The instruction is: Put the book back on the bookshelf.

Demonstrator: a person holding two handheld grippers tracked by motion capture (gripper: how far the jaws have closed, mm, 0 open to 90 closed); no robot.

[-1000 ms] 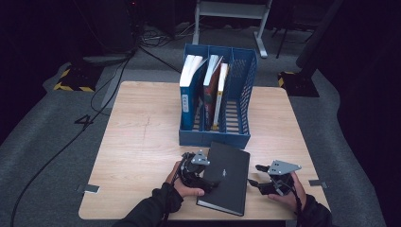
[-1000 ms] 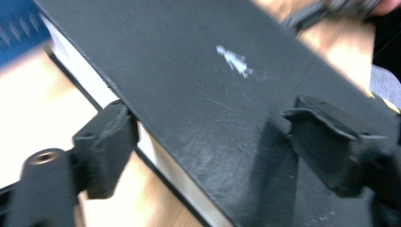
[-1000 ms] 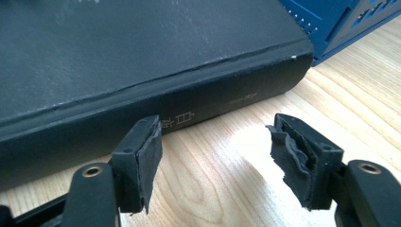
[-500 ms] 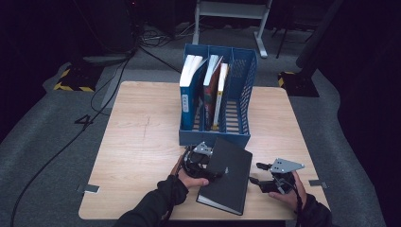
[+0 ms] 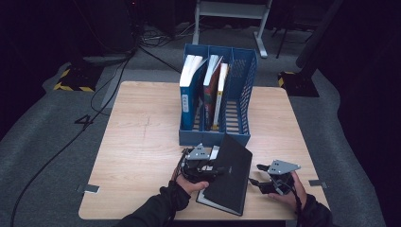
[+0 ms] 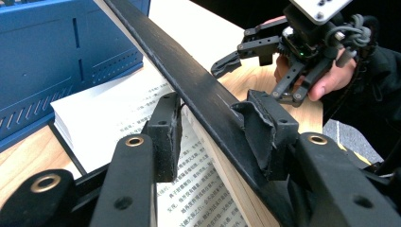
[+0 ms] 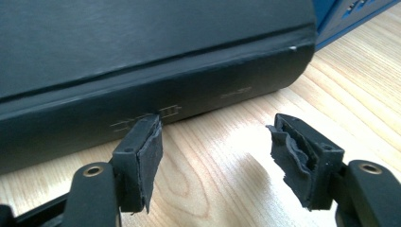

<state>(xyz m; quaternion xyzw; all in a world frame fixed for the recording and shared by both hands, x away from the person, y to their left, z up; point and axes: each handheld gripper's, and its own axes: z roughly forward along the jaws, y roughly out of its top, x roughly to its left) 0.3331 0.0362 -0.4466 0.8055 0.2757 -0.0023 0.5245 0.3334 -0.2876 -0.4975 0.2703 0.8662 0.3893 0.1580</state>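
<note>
My left gripper [image 5: 208,166] has just been closing on the book's [image 5: 231,175] black cover [image 6: 198,90]. The raised cover runs between my two jaws: one pad sits under it, over the printed page [image 6: 118,118], and the other presses its outer face. The book lies near the tabletop's [image 5: 142,142] front edge, right of the middle, just in front of the blue rack [image 5: 236,85], with its cover lifted at a tilt. My right gripper [image 7: 215,142] rests near the front right corner, jaws apart with nothing between them. They point at the book's spine [image 7: 189,99]; one pad is just beside it, and I cannot tell whether it touches.
</note>
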